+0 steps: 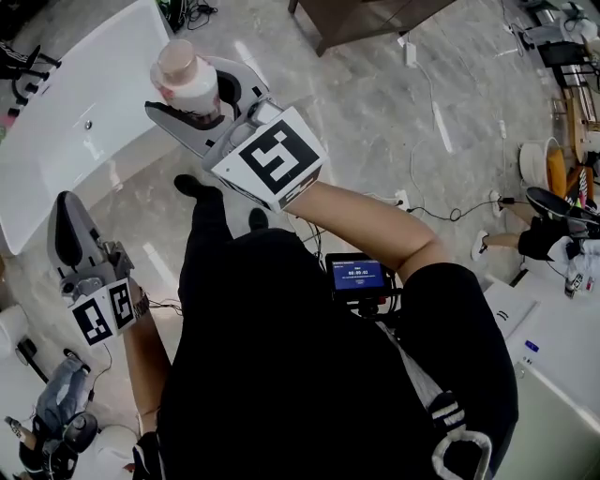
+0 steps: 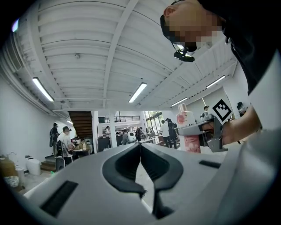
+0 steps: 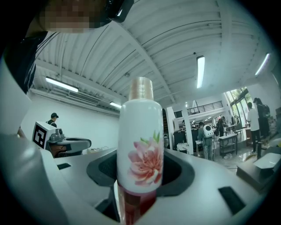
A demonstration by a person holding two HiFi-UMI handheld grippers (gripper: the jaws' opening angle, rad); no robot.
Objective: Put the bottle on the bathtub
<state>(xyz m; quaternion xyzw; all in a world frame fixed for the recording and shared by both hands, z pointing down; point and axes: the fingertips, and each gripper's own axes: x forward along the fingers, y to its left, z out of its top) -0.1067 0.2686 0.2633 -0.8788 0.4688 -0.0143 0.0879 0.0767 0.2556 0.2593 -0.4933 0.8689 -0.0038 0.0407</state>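
Observation:
A white bottle point(image 1: 187, 82) with a pink flower print and a tan cap is clamped upright in my right gripper point(image 1: 195, 94), raised in front of the person's chest. In the right gripper view the bottle point(image 3: 141, 149) fills the middle, and the right gripper point(image 3: 140, 178) is shut on its lower body. The white bathtub point(image 1: 84, 122) lies on the floor at the upper left, past the bottle. My left gripper point(image 1: 67, 214) is held lower left, jaws together with nothing in them. Its own view shows the left gripper point(image 2: 140, 147) shut and the bottle point(image 2: 186, 132) to the right.
Grey marble floor with cables and power strips point(image 1: 441, 211) to the right. A white table point(image 1: 553, 328) holding small items stands at the right edge, with dark wooden furniture point(image 1: 375, 19) at the top. A small screen point(image 1: 358, 275) hangs at the person's chest. People stand far off in the hall point(image 2: 61, 140).

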